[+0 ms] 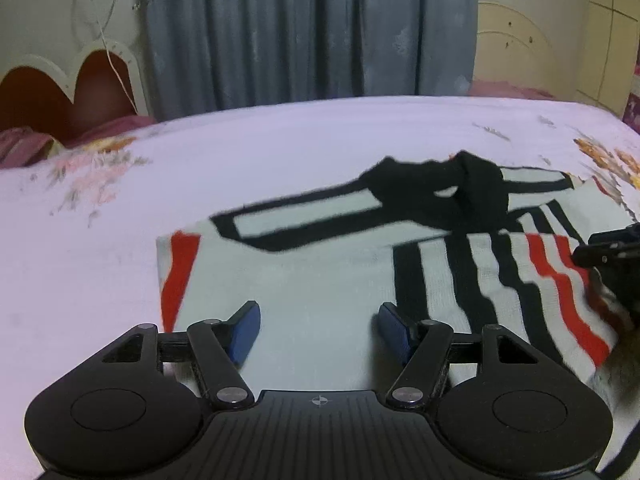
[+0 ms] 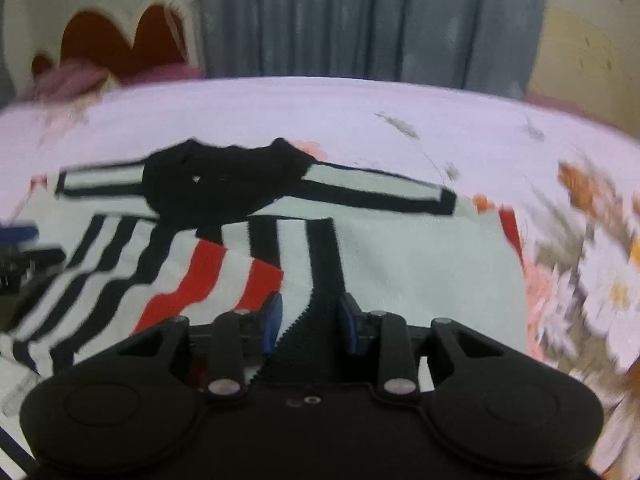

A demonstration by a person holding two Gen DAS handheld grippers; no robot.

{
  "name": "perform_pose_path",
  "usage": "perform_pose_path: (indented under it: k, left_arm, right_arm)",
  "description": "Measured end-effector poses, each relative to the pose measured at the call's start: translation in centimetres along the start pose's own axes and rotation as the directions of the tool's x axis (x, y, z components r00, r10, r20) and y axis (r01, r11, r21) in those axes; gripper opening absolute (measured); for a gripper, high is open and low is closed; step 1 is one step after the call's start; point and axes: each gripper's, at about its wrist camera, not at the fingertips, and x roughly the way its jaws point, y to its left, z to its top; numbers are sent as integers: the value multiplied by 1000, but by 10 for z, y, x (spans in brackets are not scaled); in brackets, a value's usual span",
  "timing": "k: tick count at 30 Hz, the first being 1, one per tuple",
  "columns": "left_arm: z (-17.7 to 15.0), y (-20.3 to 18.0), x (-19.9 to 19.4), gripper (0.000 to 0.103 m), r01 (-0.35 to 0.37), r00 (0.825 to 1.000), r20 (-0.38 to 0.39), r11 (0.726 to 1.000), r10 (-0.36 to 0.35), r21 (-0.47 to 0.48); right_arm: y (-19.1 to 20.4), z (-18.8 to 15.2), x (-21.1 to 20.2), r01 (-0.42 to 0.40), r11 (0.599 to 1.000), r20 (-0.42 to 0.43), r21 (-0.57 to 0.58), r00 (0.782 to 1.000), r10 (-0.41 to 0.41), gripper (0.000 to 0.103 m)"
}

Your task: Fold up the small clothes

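The left tool (image 1: 318,330) hovers with fingers apart over the sweater (image 1: 320,272); the right tool (image 2: 310,322) is clamped on its striped near edge. The sweater lies on the bed (image 1: 120,208), whose sheet is bare beyond the collar, with a curtain (image 1: 312,28) behind.

Dim, warm indoor light falls evenly across the bedsheet (image 1: 280,152), leaving only soft shadows. Fisheye distortion bows the bed's far edge and darkens the corners. The right wrist view is smeared by motion blur, worst over the floral print (image 2: 592,272); the curtain (image 1: 312,28) looks soft.
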Motion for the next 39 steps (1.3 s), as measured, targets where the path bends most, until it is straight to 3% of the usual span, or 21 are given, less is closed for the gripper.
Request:
perform_pose_path:
  k: [2,4,6,7,9,11,16,19,23,26,30,39]
  left_arm:
    - [6,3,0,65,-19,1000,22,1000,19,19]
    - [15,20,13,65,-28,1000,6,1000,28,-7]
    - [20,41,27,65,-60,998,-29,998,59,-37]
    - [22,54,29,65,-40,999,-27,996,38,-82]
    - [24,61,28,65,-38,999,-30,995,35,-95]
    - [24,53,20,65,-53,999,-18,994,51,-94]
    - [11,11,-11,65,18,1000,2,984,-18,-178]
    - [-8,-18,-32,65,35,999,11,988,-34,-150]
    - [-35,-39,-42,65,-12,999,-31,998,10,-64]
    - [-49,-31,-53,65,-28,999,-26,997,27,-78]
    - [-62,-21,-65,65,-59,998,-23,996,57,-74]
    - [-65,-23,-61,67,-96,995,-22,993,94,-76]
  right_arm:
    - [12,4,-5,9,1000,19,-27,1000,-9,32]
    - [9,8,-6,-10,1000,27,21,1000,9,30]
    - [1,6,8,22,999,-23,50,1000,-21,34]
    - [-5,11,12,25,997,-19,73,1000,-24,39]
    - [-16,14,13,14,992,-32,125,999,-10,38]
    - [-11,20,9,30,991,-8,133,1000,-29,38]
    - [26,24,5,-45,993,12,105,999,43,36]
    - [47,16,-8,-97,993,20,60,995,96,37]
    - [60,-6,-20,-112,994,1,-4,994,112,38]
    - [46,-21,-24,-48,999,-6,-20,999,48,37]
    - [5,-33,-34,46,996,-2,83,999,-46,36]
    - [-7,-39,-30,37,996,-2,80,999,-37,37]
